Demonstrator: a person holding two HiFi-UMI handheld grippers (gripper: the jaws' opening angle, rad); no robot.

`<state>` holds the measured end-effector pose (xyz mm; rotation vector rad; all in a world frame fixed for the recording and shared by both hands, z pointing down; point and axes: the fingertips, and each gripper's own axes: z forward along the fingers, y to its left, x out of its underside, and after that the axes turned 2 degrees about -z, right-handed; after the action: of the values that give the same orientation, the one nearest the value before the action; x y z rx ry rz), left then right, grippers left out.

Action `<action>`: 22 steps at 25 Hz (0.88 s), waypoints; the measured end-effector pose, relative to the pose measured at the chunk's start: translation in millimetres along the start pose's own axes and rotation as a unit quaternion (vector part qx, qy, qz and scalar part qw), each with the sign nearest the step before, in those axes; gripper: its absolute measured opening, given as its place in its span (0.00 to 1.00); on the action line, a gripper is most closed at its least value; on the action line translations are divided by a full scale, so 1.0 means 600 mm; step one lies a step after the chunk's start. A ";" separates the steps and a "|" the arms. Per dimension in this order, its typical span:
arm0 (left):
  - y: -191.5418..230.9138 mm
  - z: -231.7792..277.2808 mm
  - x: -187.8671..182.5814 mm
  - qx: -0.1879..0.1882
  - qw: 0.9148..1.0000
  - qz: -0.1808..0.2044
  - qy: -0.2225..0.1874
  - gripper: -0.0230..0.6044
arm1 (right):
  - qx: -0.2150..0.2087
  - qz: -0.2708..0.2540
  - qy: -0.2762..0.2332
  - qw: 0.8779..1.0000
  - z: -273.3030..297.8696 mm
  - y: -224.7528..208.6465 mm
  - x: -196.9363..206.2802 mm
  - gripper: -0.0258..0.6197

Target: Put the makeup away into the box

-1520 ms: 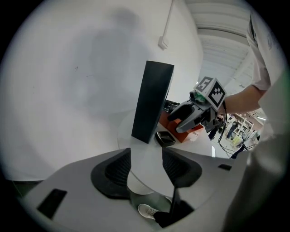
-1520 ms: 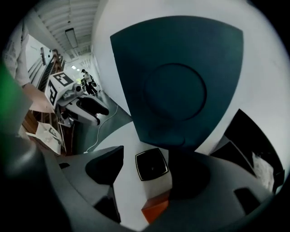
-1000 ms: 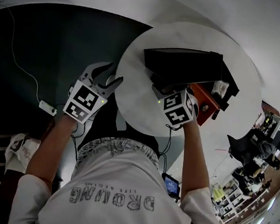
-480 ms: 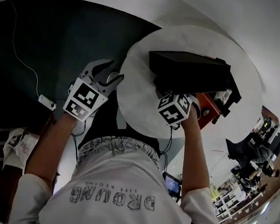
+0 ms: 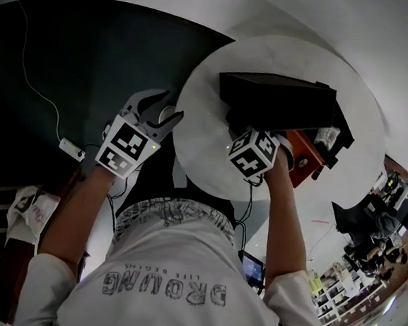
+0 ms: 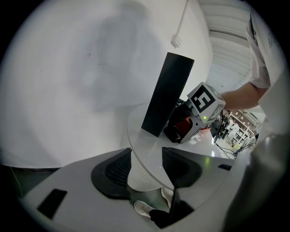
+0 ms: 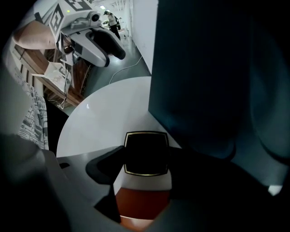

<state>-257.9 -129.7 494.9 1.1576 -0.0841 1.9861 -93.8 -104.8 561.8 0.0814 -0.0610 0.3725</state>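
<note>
Round white table [image 5: 199, 148], white plug [image 5: 71, 149] and cable on dark floor [image 5: 92, 57]

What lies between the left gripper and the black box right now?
Nothing. The left gripper view shows only bare white tabletop between the left gripper and the black box.

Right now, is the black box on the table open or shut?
Open: the lid stands upright and the box shows its orange inside.
</note>
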 end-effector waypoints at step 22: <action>-0.139 0.008 -0.063 0.010 0.998 0.061 -0.011 0.41 | 0.059 0.067 -0.112 0.990 -0.156 -0.008 0.062 0.54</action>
<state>-189.1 -99.8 442.2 1.2130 -0.1483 2.0848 -53.0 -87.5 471.3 0.2378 -0.2678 0.4996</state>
